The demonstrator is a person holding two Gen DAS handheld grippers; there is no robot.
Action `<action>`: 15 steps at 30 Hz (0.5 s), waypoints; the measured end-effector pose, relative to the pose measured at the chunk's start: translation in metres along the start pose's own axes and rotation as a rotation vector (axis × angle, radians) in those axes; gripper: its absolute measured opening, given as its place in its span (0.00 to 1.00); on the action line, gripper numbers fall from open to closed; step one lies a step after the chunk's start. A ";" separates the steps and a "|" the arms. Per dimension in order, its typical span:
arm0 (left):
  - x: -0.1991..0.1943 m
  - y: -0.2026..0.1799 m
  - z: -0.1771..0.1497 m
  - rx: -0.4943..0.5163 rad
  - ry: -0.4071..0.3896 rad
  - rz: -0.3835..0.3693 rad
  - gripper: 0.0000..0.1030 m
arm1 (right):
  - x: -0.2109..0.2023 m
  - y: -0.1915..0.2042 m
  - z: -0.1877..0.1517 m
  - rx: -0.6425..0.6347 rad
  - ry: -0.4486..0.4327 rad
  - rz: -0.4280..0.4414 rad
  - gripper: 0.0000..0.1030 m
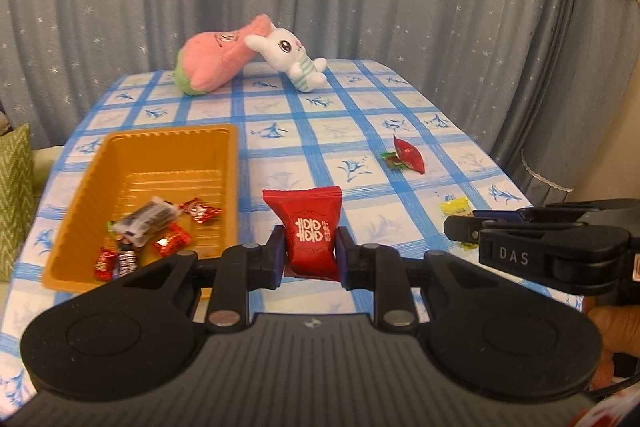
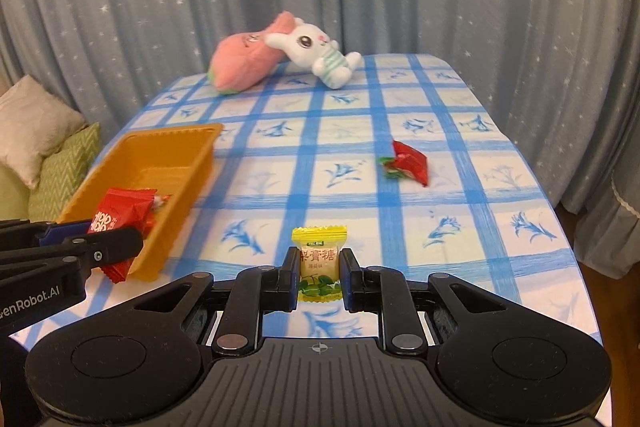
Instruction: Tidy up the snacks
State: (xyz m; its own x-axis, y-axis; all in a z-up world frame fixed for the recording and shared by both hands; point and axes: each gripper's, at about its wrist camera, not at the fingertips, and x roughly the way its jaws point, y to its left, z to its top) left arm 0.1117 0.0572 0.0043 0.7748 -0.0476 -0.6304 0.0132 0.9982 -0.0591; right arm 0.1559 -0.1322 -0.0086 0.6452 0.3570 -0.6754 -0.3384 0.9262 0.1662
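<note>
From the left wrist view, the left gripper [image 1: 310, 253] pinches a red candy pouch [image 1: 311, 233] across its puffy middle, jaws pressed onto both sides, held above the checked tablecloth [image 1: 320, 131] just right of the orange tray [image 1: 168, 163]. The pouch looks light and crinkly, its air-filled film likely slippery, so a grip at the belly rather than the crimped ends seems the safer hold. Several wrapped sweets already lie at the tray's near end. Farther right on the cloth lie a loose red packet [image 1: 409, 155] and a small green sweet [image 1: 391, 159] touching it.

From the right wrist view, the right gripper [image 2: 319, 277] clamps a yellow candy [image 2: 319, 259] at mid-body, upright, over the near cloth. It looks small, light and fairly firm inside a soft wrapper. The tray sits to the left, and the left gripper's red pouch shows near its near corner. Two plush toys [image 2: 280, 51] rest at the far end.
</note>
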 end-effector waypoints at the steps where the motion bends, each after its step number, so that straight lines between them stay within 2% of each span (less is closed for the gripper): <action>1: -0.004 0.002 -0.001 -0.002 -0.002 0.004 0.22 | -0.002 0.004 0.000 -0.007 -0.003 0.004 0.20; 15: -0.035 0.038 -0.013 -0.043 -0.013 0.069 0.22 | -0.010 0.053 0.000 -0.081 -0.017 0.077 0.20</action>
State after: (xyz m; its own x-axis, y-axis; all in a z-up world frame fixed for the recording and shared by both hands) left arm 0.0768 0.0965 0.0144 0.7811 0.0220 -0.6240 -0.0671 0.9965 -0.0489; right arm 0.1319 -0.0870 0.0071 0.6269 0.4291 -0.6502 -0.4411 0.8835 0.1578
